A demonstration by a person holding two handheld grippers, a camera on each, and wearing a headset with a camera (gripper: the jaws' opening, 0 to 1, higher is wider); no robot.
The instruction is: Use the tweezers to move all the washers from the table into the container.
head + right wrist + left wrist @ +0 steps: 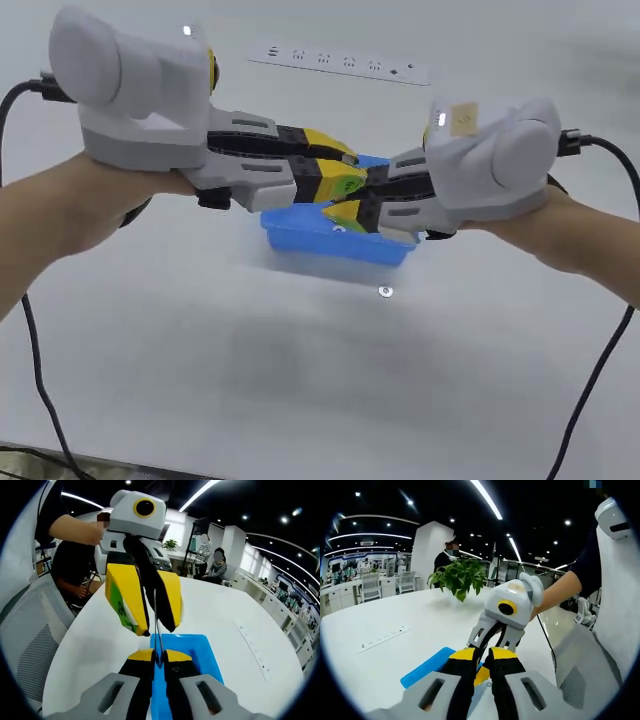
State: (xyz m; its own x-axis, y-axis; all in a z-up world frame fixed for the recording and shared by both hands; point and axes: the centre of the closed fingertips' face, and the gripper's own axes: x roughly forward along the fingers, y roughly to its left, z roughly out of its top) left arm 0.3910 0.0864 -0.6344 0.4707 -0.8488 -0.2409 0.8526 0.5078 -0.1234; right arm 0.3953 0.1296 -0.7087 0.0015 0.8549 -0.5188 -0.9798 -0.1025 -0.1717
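Head view. Blue container (335, 245) sits mid-worktop (300, 390). Both grippers meet tip to tip directly over the container: left gripper (350, 168) comes in from its left side, right gripper (356, 205) from its right. One washer (385, 291) lies on the worktop just in front of the container, on the near right. A power strip (340, 62) lies well beyond the container.

Left gripper view. Its own fingers (465, 656) are drawn close with a narrow dark gap; I cannot tell whether anything is pinched. The right gripper faces them, just above the container's (425, 669) edge. A potted plant (460, 577) stands far behind the container.

Right gripper view. Its own fingers (142, 656) are closed on the tweezers (157, 625), a thin metal strip running up from them toward the left gripper's yellow fingers (125, 597). Whether the tweezers touch them is unclear. The container (192, 650) lies directly beneath the tweezers.
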